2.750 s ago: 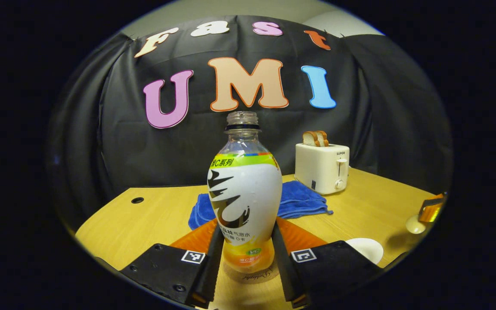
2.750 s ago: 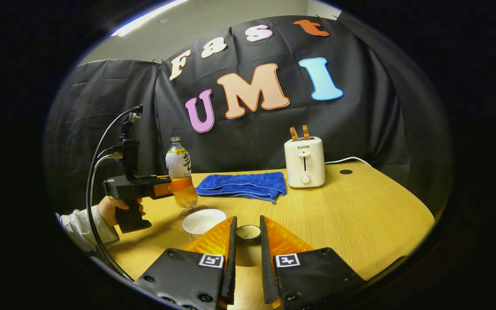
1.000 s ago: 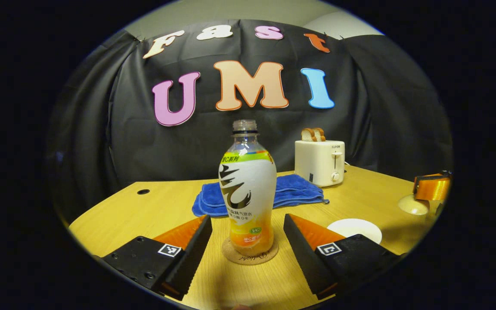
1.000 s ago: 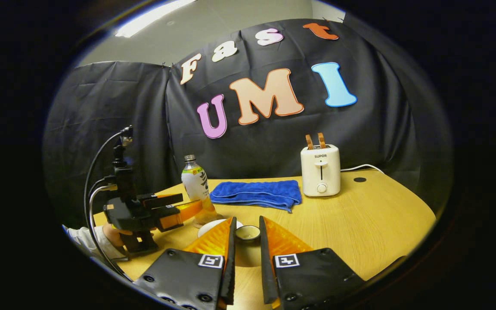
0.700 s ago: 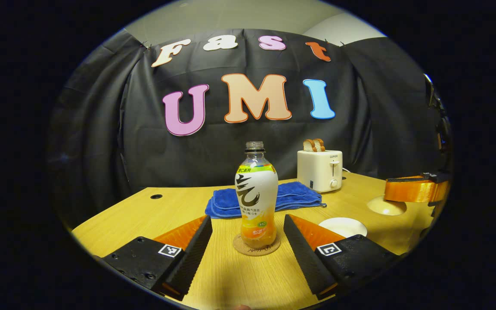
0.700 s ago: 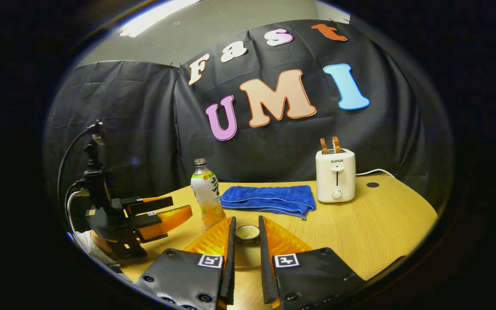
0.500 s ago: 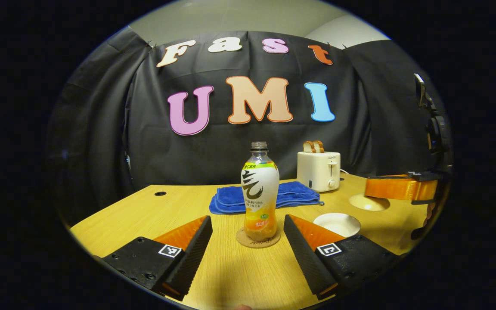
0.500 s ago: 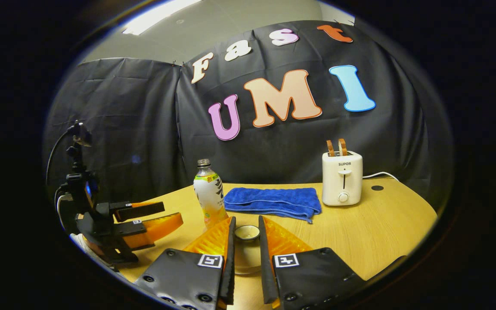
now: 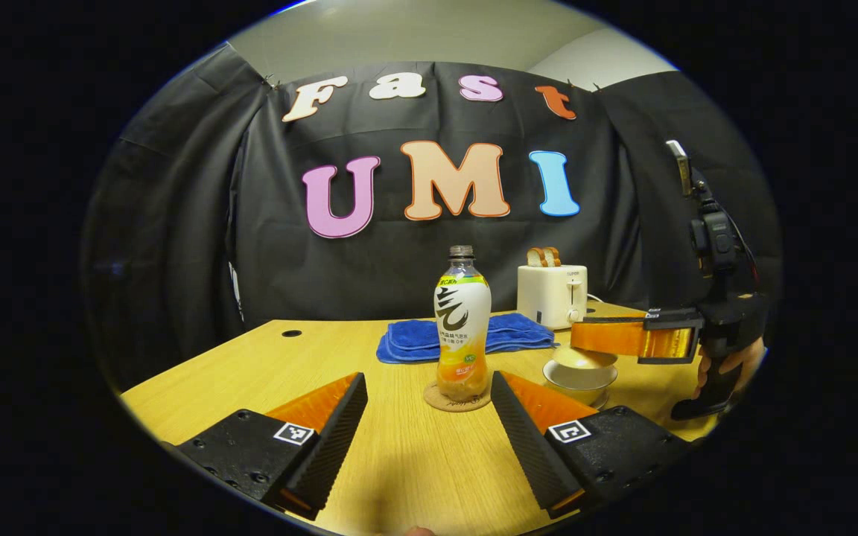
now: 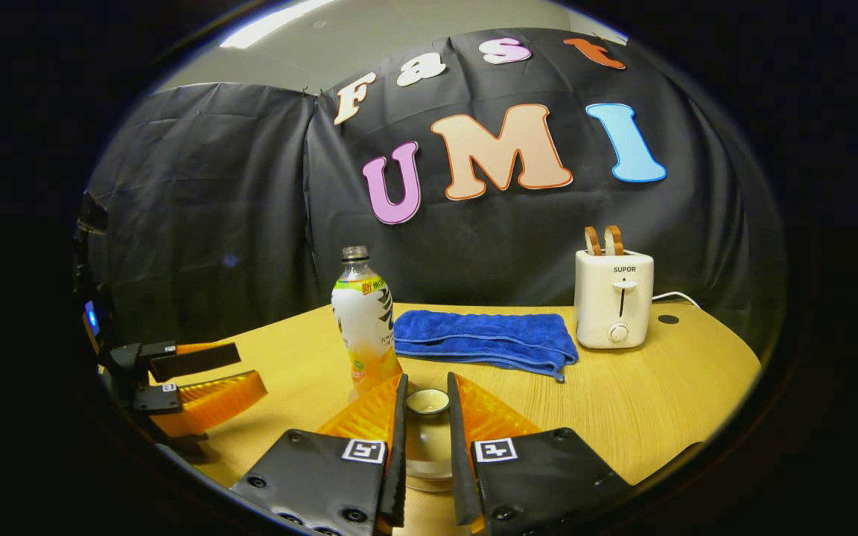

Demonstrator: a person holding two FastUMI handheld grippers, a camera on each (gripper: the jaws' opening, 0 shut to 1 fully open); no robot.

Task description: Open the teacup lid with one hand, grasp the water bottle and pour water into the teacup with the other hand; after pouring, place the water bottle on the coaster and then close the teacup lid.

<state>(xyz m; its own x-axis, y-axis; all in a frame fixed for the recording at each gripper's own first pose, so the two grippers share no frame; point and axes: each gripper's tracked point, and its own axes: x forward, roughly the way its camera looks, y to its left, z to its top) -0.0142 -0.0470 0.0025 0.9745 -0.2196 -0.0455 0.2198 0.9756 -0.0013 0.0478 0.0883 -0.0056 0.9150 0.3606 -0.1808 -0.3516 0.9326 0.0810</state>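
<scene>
Blue towel (image 10: 485, 337) beside toaster (image 10: 614, 299)

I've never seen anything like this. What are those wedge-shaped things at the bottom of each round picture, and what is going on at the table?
A person holds a two-finger tool in each hand, and each picture comes from a camera riding on one tool. The wedges are that tool's own jaws. In the left gripper view, the left gripper stands open before a water bottle upright on a round coaster. To its right, the right gripper holds the teacup lid just above the teacup. The right gripper view shows the same lid's knob pinched between its jaws. On the wooden table also lie a blue towel and a toaster.
</scene>
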